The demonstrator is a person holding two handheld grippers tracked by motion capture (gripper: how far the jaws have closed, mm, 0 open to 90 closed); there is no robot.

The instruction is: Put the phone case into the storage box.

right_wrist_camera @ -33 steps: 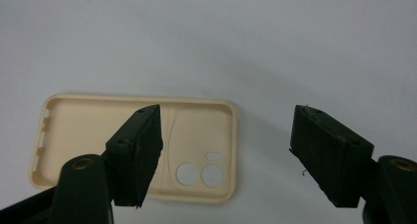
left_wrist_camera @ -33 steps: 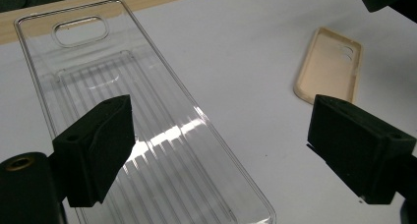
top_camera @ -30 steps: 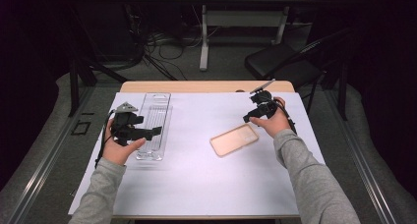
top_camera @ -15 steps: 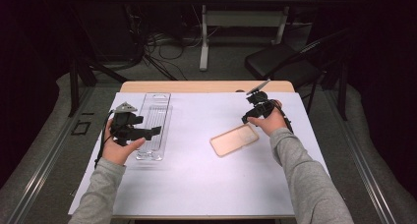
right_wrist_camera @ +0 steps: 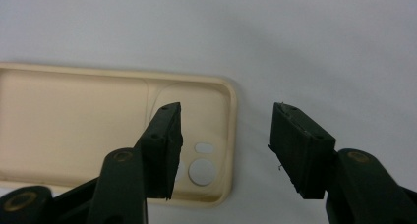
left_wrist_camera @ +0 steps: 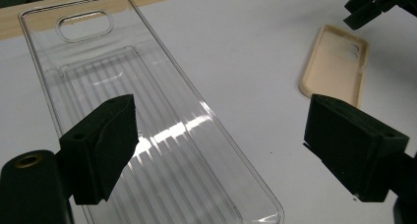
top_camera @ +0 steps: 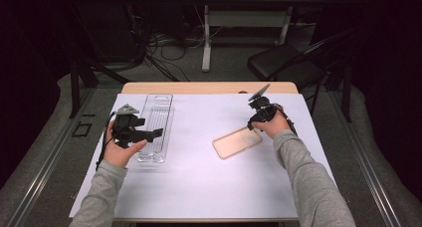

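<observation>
On the left of the counter, the left hand-held gripper hovers with its jaws wide apart over the near end of a clear plastic tray lying flat. Toward the right lies a beige phone case, hollow side up. The right hand-held gripper is poised over the case's far corner, by the camera cutout, its jaws apart and gripping nothing.
</observation>
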